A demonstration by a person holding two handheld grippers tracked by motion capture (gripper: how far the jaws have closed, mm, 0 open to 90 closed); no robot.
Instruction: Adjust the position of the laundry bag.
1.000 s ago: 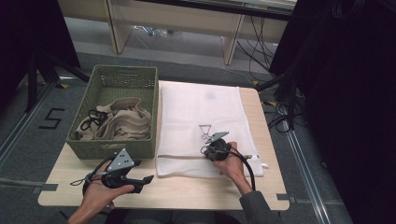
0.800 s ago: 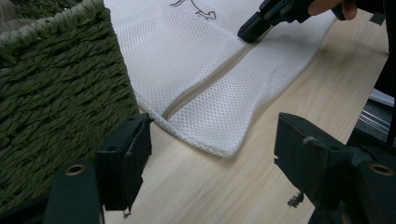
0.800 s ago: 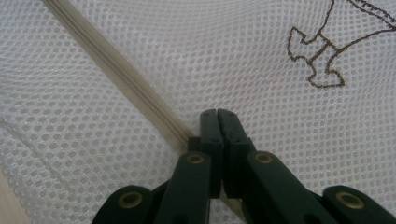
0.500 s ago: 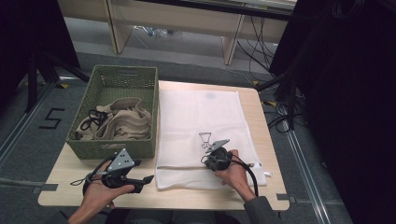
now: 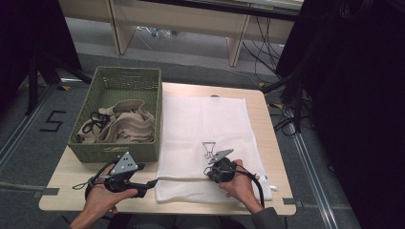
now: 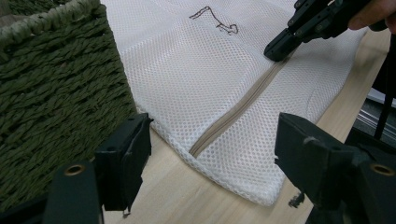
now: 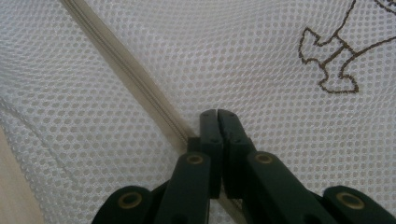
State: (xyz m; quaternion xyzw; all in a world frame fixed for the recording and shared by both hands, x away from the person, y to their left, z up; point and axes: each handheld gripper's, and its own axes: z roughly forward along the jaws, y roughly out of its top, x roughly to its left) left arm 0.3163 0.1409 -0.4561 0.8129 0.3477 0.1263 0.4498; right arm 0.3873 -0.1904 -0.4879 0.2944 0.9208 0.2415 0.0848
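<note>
A white mesh laundry bag (image 5: 205, 119) lies flat on the wooden table (image 5: 67, 183), with a brown stitched motif (image 5: 208, 149) near its front. A beige zipper (image 6: 233, 112) runs along the bag's near edge. My right gripper (image 5: 211, 171) rests on the bag with its jaws shut on that zipper (image 7: 126, 79); the jaws (image 7: 217, 114) meet right at the zipper line and hide what they pinch. My left gripper (image 5: 152, 182) stands open at the bag's near left corner, nothing between its jaws (image 6: 212, 140). From the left gripper view, the right gripper (image 6: 276, 49) sits farther along the zipper.
A green woven basket (image 5: 114, 153) stands left of the bag, holding beige clothes (image 5: 124, 124) and a black cord. Its wall (image 6: 56, 84) is close beside my left gripper. Beyond the table are the floor, cables and a wooden bench.
The right gripper has slid toward the table's near edge, from beside the stitched motif down onto the zipper line. The left gripper has stayed where it was.
</note>
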